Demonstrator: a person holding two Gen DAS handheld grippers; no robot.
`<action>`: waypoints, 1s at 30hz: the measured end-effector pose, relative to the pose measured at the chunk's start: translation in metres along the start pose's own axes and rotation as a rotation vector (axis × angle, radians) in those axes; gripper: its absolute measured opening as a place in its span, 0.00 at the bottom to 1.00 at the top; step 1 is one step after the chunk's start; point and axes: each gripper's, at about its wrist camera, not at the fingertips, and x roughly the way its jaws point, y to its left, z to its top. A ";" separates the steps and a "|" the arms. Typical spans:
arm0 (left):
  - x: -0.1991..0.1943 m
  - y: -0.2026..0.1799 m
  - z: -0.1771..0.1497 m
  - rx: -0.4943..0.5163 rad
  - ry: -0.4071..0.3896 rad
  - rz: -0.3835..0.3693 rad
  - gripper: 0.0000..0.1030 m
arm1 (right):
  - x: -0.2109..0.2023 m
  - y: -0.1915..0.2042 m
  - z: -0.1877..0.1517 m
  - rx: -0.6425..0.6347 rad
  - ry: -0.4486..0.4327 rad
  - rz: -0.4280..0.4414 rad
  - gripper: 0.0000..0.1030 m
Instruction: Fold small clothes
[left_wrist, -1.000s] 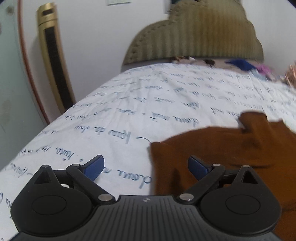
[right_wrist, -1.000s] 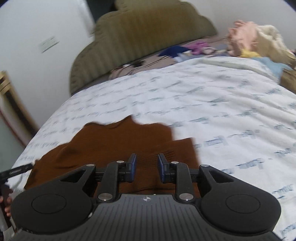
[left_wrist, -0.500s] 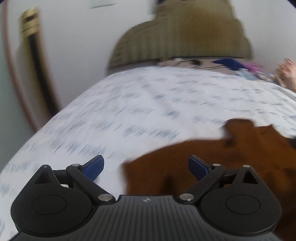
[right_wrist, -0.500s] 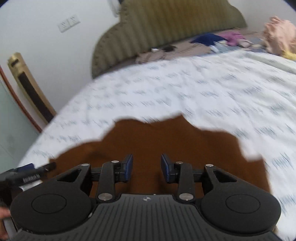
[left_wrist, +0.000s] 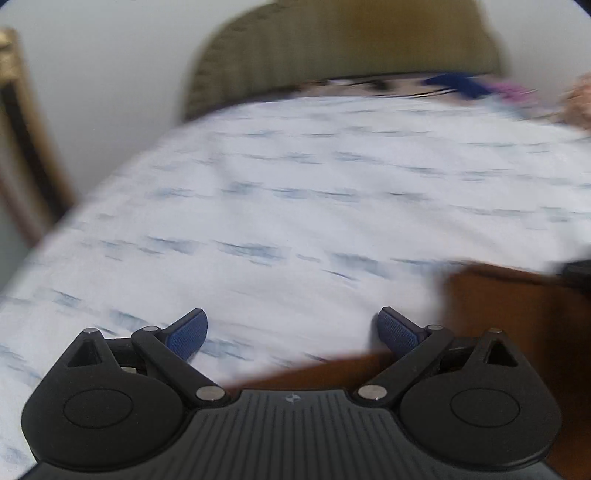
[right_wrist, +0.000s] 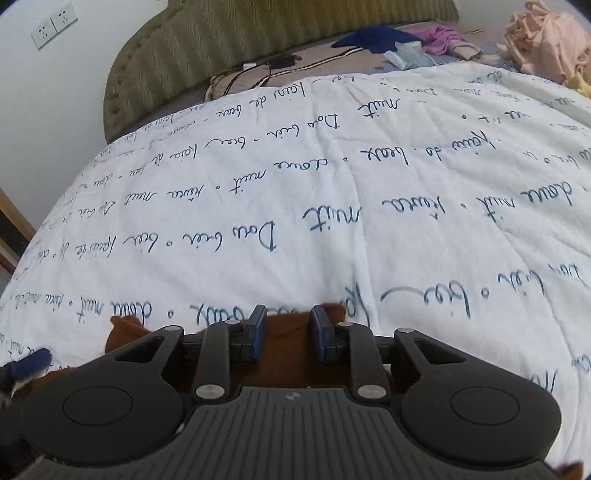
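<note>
A brown knit garment (left_wrist: 517, 325) lies on the white bedspread, at the lower right of the blurred left wrist view. My left gripper (left_wrist: 291, 321) is wide open over bare bedspread, with the garment's edge just under its right finger. In the right wrist view only a strip of the garment (right_wrist: 286, 343) shows at the bottom. My right gripper (right_wrist: 289, 314) hangs over its far edge with its jaws closing. Brown cloth shows in the gap between them, and the pads stand clear of it. The left gripper's blue fingertip (right_wrist: 33, 363) peeks in at the lower left.
The white bedspread (right_wrist: 332, 206) with blue handwriting stretches far ahead. An olive padded headboard (right_wrist: 207, 44) stands behind it. Near it lie dark cables (right_wrist: 258, 68), blue and purple clothes (right_wrist: 388, 38) and a pink pile (right_wrist: 546, 37). Wall sockets (right_wrist: 53, 24) sit at the upper left.
Both views have swept across the bed. The brown garment has slid to the right edge of the left view and to the bottom of the right view. The right jaws have narrowed.
</note>
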 end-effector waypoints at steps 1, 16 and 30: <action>0.002 0.006 0.002 -0.022 0.015 -0.018 0.96 | 0.000 0.002 0.001 -0.018 0.003 -0.012 0.24; -0.116 0.065 -0.039 -0.039 -0.071 -0.112 0.95 | -0.143 -0.011 -0.070 -0.026 -0.105 0.060 0.37; -0.276 0.169 -0.183 0.003 -0.096 -0.197 0.96 | -0.387 -0.106 -0.233 -0.013 -0.204 0.103 0.53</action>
